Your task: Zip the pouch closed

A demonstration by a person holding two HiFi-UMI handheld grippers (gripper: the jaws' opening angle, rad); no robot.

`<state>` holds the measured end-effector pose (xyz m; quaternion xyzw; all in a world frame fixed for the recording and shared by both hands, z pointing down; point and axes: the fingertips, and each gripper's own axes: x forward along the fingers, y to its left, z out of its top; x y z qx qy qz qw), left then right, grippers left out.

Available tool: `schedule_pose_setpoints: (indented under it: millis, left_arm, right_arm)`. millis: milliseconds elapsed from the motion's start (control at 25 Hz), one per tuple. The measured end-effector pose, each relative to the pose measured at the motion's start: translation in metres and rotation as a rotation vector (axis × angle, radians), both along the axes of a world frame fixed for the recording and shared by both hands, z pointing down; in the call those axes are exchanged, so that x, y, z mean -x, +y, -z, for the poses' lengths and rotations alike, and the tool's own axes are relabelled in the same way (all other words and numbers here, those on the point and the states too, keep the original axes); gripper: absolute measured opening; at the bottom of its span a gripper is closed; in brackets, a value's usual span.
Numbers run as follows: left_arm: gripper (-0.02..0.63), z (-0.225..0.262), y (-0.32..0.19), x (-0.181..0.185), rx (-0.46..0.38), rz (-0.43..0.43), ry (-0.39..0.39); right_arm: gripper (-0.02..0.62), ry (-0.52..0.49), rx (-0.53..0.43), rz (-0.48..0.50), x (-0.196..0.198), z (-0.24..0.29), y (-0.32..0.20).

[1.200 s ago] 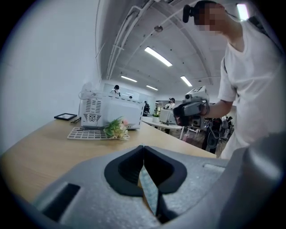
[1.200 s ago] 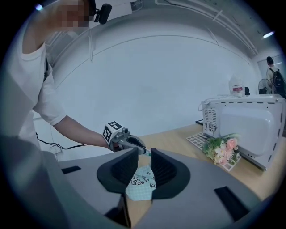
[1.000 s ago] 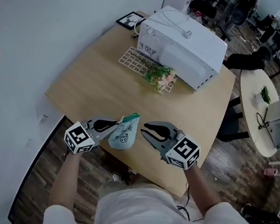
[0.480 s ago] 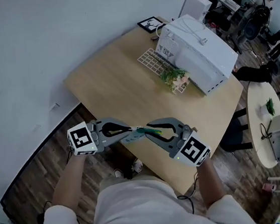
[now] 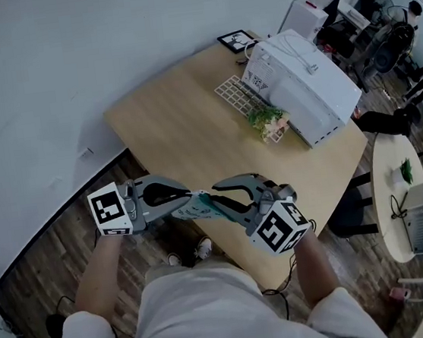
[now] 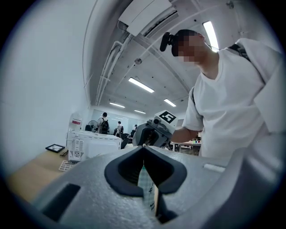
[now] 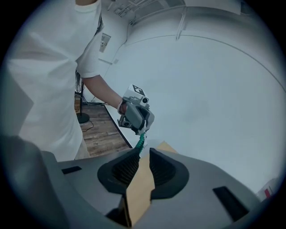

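Observation:
In the head view the mint-green pouch [image 5: 203,207] is held in the air over the table's near edge, stretched between both grippers. My left gripper [image 5: 191,198] is shut on one end of it. The left gripper view shows the patterned fabric [image 6: 148,188] pinched between the closed jaws. My right gripper [image 5: 217,196] faces it from the right. In the right gripper view, the pouch's teal edge [image 7: 140,142] reaches the tip of one jaw. The jaws stand slightly apart there, and the tan table shows through the gap. Each gripper view shows the other gripper straight ahead and close.
The wooden table [image 5: 182,118] carries a white appliance [image 5: 305,88], a white grid tray [image 5: 235,96], a small bunch of flowers [image 5: 269,121] and a framed picture [image 5: 235,40] at its far end. A round white table [image 5: 395,172] stands at the right. Wood floor lies below.
Both grippers rose and came together. The pouch, which hung down from the left gripper, now lies level between the two. The right gripper rolled and its tips moved up to the pouch's free end.

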<state>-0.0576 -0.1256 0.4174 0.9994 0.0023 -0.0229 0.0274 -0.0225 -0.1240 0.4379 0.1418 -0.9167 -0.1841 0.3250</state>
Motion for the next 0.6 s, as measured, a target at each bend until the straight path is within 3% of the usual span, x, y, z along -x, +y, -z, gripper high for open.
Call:
schedule_pose_setpoints:
  millis: [320, 600]
  left_arm:
    - [0.015, -0.001, 0.009, -0.006, 0.008, -0.013, 0.005]
    - [0.015, 0.001, 0.011, -0.011, 0.008, -0.008, 0.003]
  right_arm:
    - [0.061, 0.03, -0.069, 0.0, -0.002, -0.002, 0.002]
    - [0.052, -0.015, -0.073, -0.011, -0.007, 0.005, 0.009]
